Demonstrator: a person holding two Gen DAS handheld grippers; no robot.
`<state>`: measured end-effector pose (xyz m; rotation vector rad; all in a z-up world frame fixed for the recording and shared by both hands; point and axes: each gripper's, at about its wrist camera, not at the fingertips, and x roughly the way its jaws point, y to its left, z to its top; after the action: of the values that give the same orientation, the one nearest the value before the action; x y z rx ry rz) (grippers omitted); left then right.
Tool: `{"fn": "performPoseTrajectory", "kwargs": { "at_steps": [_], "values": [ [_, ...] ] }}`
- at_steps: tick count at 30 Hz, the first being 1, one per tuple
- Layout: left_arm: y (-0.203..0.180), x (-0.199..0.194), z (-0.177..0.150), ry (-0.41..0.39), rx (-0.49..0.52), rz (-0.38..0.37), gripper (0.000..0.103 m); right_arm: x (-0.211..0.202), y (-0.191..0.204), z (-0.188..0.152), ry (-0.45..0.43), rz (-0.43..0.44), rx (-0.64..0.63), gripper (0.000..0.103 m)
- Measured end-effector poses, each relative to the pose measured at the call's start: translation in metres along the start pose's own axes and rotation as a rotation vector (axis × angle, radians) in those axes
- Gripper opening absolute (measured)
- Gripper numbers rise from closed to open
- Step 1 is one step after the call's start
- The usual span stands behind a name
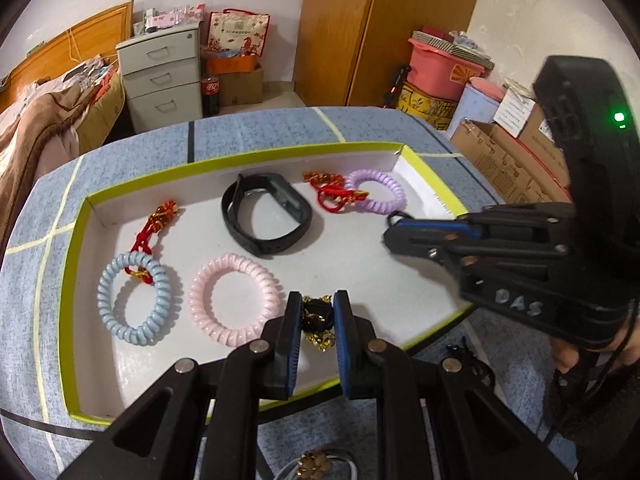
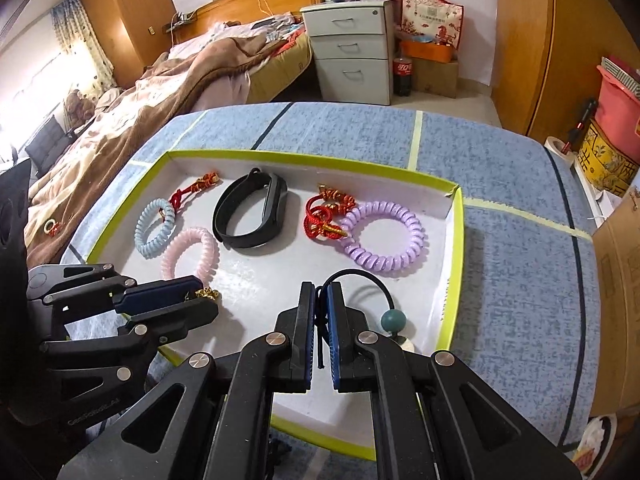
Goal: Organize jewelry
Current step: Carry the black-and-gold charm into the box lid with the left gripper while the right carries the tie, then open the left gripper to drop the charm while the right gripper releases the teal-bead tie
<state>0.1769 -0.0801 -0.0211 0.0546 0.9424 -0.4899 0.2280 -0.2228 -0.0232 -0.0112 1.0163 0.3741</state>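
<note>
While both tools hang over the tray (image 1: 78, 312):
left tool (image 1: 317, 312): clamped on black-gold charm (image 1: 316, 316)
right tool (image 2: 319, 304): pinching black cord (image 2: 384, 284), teal bead (image 2: 393, 319) to its right
pink coil (image 1: 234, 300): left of left tool

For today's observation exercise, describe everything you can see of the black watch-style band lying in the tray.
The black band is a closed loop of matte, rubbery-looking strap, wider along one side where a flat rectangular housing sits, with small holes in the strap in the left wrist view. It lies on the white floor of the green-rimmed tray, toward the far middle, between the pink coil bracelet and the purple coil bracelet. Neither gripper touches it.
</note>
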Motion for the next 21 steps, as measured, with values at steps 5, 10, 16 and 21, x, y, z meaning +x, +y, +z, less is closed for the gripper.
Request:
{"fn": "performPoseTrajectory", "kwargs": {
  "at_steps": [5, 10, 16, 21],
  "values": [
    [0.000, 0.002, 0.002, 0.008, -0.003, 0.000, 0.017, 0.002, 0.000, 0.000, 0.008, -0.005, 0.012, 0.006],
    [0.001, 0.001, 0.002, 0.004, -0.012, -0.003, 0.017, 0.001, -0.001, 0.002, 0.008, -0.026, 0.009, 0.006],
    [0.003, -0.003, 0.000, 0.004, -0.020, -0.003, 0.018, -0.003, -0.006, 0.002, -0.003, -0.034, 0.040, 0.010],
    [0.002, -0.006, 0.000, -0.003, -0.023, -0.001, 0.022, -0.008, -0.007, 0.002, -0.013, -0.037, 0.044, 0.011]
  ]
}}
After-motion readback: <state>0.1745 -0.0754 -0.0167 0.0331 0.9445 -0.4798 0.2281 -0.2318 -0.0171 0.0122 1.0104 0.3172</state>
